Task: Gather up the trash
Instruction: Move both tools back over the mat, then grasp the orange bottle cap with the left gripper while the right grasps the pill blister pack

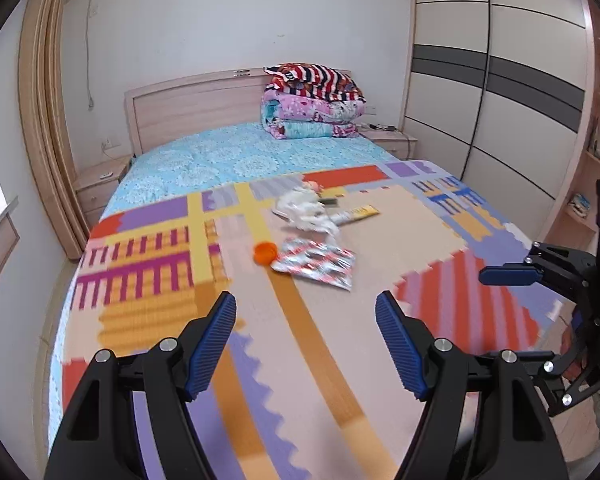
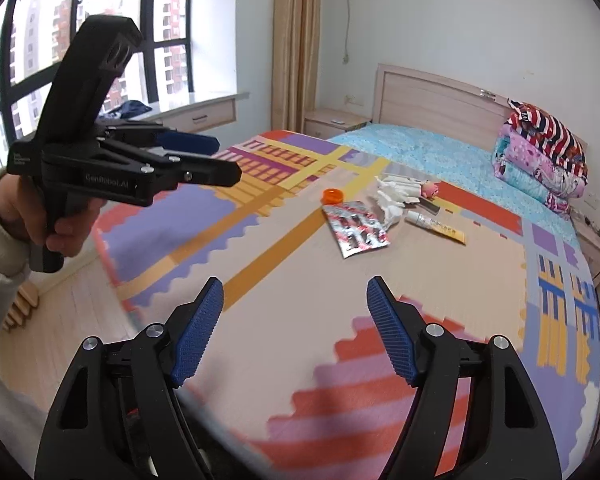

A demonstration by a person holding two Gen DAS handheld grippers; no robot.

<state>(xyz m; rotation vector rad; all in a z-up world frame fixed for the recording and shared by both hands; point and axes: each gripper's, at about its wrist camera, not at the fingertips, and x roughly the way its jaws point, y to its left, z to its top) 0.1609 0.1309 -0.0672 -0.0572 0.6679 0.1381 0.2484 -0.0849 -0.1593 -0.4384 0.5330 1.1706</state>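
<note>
Trash lies in a small cluster on the patterned mat (image 1: 380, 240) covering the bed: an orange cap (image 1: 265, 251), a silver and red foil wrapper (image 1: 318, 264), crumpled white tissue (image 1: 306, 210) and a yellow-ended tube (image 1: 358, 214). The same pieces show in the right wrist view: cap (image 2: 333, 195), wrapper (image 2: 356, 230), tissue (image 2: 394, 196), tube (image 2: 436, 226). My left gripper (image 1: 306, 312) is open and empty, short of the wrapper; it also shows in the right wrist view (image 2: 220, 156). My right gripper (image 2: 294, 296) is open and empty above the mat's near part; it appears at the left wrist view's right edge (image 1: 508, 274).
Folded quilts (image 1: 312, 104) are stacked at the headboard. Nightstands (image 1: 100, 184) flank the bed. A sliding wardrobe (image 1: 500, 92) stands on the right. A window (image 2: 80, 40) with a sill and a curtain (image 2: 296, 44) lie on the other side. Wood floor (image 2: 60, 328) lies beside the bed.
</note>
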